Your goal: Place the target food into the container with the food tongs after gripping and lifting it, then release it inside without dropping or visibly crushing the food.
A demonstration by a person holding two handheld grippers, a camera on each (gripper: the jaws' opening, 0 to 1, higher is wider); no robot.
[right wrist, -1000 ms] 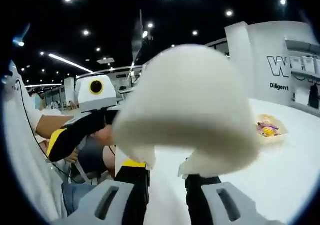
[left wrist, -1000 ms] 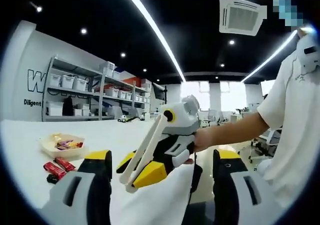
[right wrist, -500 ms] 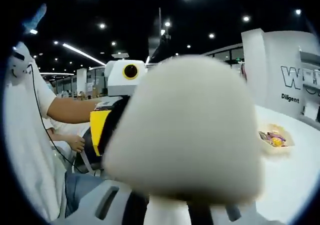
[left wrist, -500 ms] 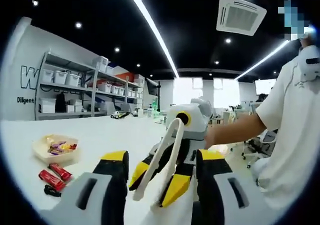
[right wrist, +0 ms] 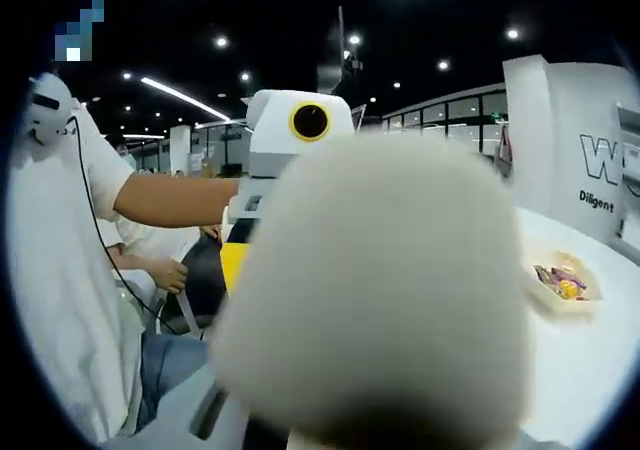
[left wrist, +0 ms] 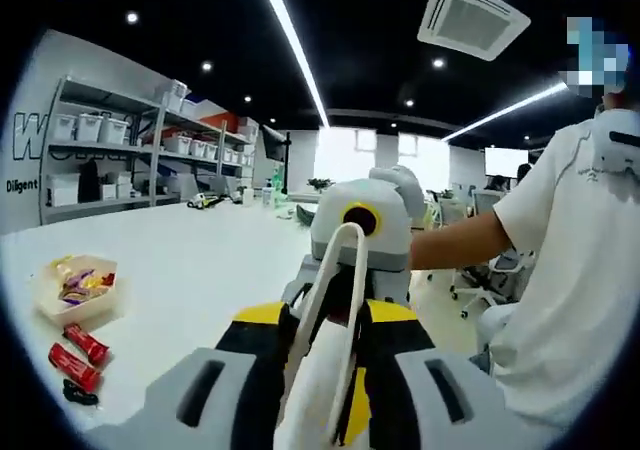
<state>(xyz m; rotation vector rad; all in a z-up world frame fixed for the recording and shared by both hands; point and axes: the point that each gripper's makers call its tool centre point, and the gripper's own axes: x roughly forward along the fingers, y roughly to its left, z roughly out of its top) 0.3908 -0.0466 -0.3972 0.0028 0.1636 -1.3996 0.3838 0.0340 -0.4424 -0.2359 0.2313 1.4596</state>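
white table [left wrist: 190, 270] behind; cream tongs [left wrist: 325, 370] clamped in left tool [left wrist: 320, 390]; right tool grip unclear.

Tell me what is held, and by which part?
The white plastic food tongs are off the white table, their arms between the left gripper's jaws, looped end toward the right gripper. Which gripper clamps them cannot be told.

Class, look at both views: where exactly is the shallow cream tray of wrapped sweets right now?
The shallow cream tray of wrapped sweets sits on the white table, at the left of the left gripper view, just above two red packets.
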